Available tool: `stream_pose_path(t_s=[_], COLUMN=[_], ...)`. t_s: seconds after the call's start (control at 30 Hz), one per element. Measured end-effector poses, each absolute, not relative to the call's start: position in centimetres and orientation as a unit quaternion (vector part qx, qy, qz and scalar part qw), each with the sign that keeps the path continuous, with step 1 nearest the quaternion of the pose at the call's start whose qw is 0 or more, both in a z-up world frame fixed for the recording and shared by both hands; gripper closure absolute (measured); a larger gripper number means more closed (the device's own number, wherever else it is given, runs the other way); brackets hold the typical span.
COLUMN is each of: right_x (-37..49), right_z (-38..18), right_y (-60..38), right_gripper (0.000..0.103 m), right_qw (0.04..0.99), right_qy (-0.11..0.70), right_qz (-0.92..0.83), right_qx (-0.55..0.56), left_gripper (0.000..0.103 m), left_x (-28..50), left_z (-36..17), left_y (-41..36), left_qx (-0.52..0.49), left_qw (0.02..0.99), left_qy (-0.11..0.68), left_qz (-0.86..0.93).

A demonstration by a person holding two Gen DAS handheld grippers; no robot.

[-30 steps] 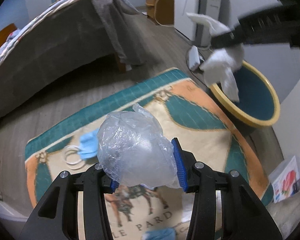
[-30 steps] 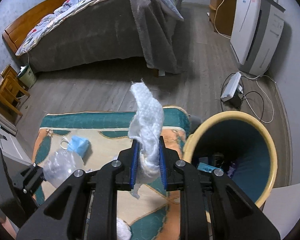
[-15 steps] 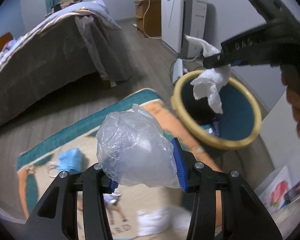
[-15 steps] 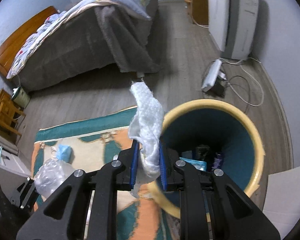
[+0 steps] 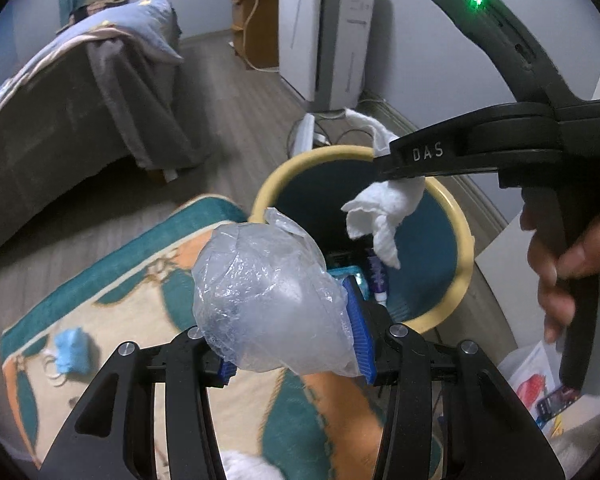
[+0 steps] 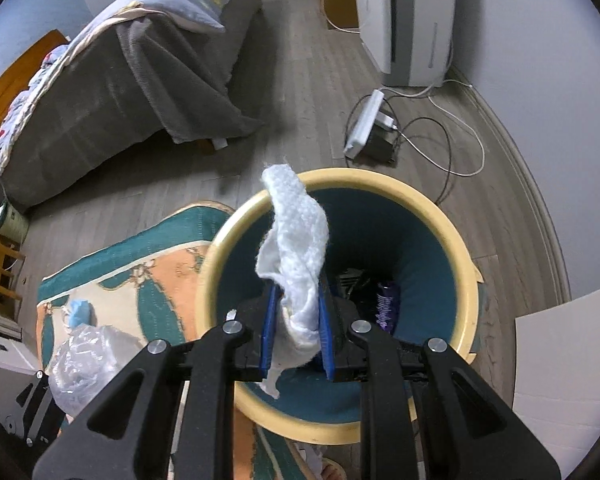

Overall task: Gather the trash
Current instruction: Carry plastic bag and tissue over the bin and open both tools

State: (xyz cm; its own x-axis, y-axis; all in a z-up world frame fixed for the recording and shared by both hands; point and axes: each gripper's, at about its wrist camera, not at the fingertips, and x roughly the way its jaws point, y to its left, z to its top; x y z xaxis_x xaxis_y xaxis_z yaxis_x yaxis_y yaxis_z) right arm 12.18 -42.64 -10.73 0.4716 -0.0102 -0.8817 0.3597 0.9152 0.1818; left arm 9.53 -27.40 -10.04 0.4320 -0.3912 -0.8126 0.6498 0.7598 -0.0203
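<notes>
Bedroom floorboards carry a patterned rug (image 5: 148, 304) with a yellow-rimmed bin (image 6: 456, 232) at its corner. Right tongs (image 6: 296, 328), nearly closed, pinch a white tissue (image 6: 296, 248) hanging lengthwise directly over the bin's mouth. Left tongs (image 5: 288, 344), part-open, clamp a crumpled clear plastic bag (image 5: 268, 292) just short of the bin's rim, so the right hand is nearer.

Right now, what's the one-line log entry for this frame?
left tool: shut on bag | right tool: shut on tissue, over bin | mask on rug
</notes>
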Motion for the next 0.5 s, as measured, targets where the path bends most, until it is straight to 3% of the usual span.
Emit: stream_pose_path(t_s=[0.5], right_x=[10.6], right_z=[-12.0], right_y=[-46.7], right_gripper=[0.085], right_qw=[0.825], right_qy=[0.496], right_qz=[-0.215], right_qx=[0.164], left_gripper=[0.056], left_x=[11.7], left_z=[-12.8], left_y=[-32.9], left_qx=[0.164], left_qw=[0.824], left_qy=[0.437], left_qz=[-0.32])
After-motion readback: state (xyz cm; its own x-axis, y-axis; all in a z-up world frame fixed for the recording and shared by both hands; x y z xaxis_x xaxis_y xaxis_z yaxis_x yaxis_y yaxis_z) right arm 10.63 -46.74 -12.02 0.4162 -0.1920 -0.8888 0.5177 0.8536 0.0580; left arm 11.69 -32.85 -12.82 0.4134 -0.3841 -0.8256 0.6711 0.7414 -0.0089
